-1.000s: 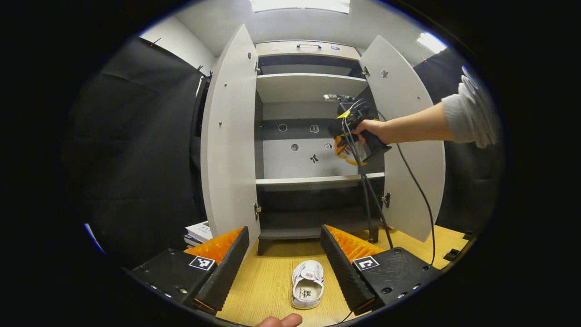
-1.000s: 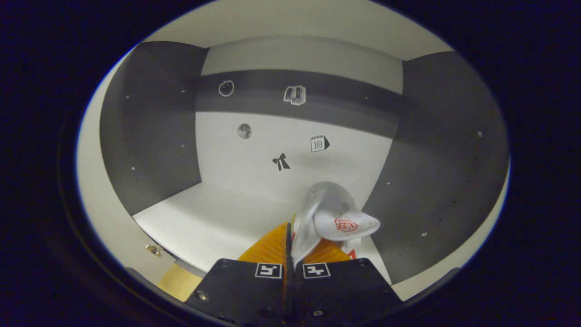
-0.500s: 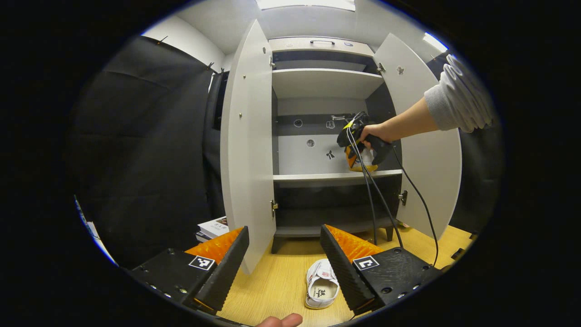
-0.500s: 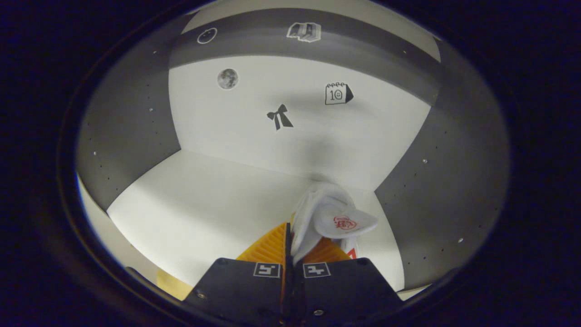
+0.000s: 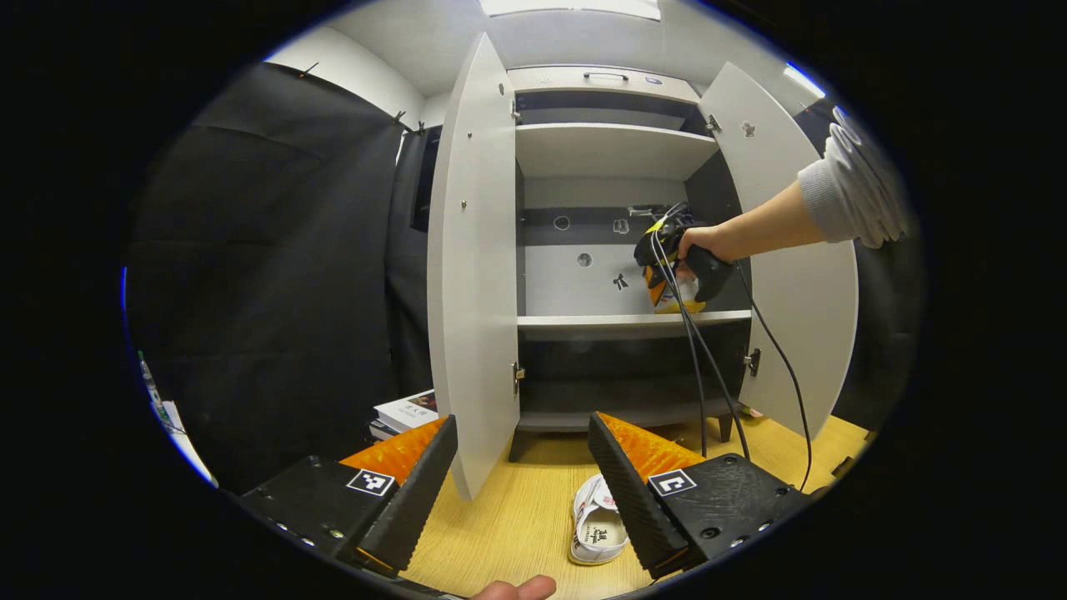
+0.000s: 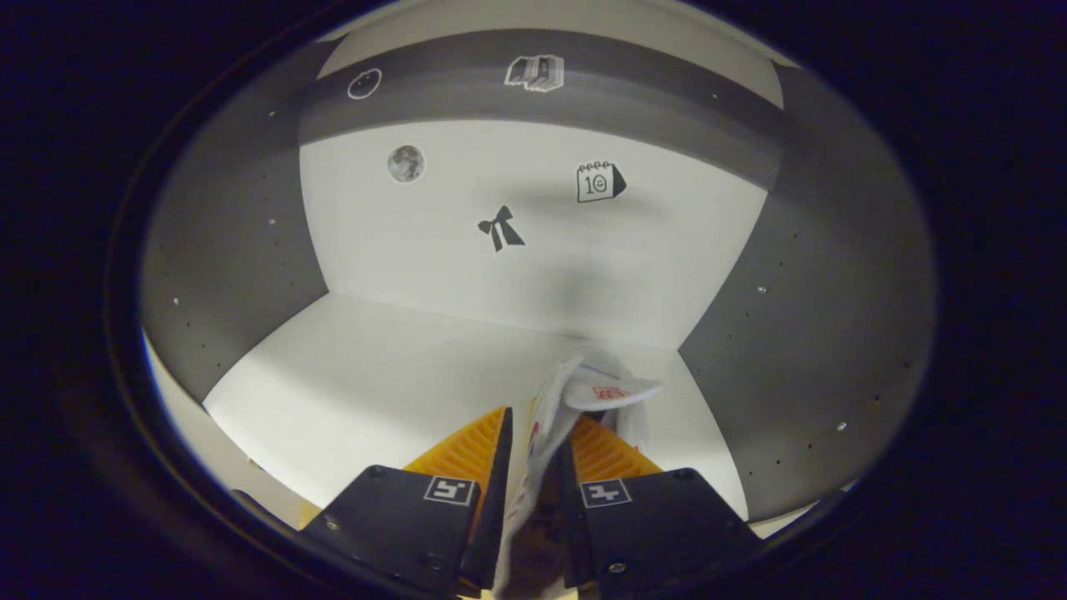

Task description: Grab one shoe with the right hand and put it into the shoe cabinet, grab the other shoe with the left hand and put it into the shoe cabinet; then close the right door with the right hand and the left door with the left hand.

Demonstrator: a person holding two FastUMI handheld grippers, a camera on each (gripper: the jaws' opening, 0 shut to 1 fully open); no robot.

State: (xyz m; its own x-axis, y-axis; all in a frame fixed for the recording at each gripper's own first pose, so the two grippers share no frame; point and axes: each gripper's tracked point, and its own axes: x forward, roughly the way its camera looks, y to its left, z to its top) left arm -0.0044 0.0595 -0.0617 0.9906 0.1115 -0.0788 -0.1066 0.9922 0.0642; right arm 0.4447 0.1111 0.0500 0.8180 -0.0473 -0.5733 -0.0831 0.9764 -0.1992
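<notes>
One white shoe [image 6: 583, 400] sits on the white middle shelf [image 6: 375, 383] of the shoe cabinet [image 5: 608, 150], between the right gripper [image 6: 533, 454] fingers, which stand slightly apart around it. The other shoe [image 5: 596, 525] lies on the wooden floor [image 5: 517, 517] before the open doors, beside the left gripper [image 5: 521, 475], whose fingers are wide apart.

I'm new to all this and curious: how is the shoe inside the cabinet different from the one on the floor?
The shoe in the cabinet sits between the right tool's parted fingers over the middle shelf; the shoe on the floor lies free, in front of the open left tool. The first looks crumpled and on edge; the second lies flat, opening up. Both are white with red marks.
</notes>
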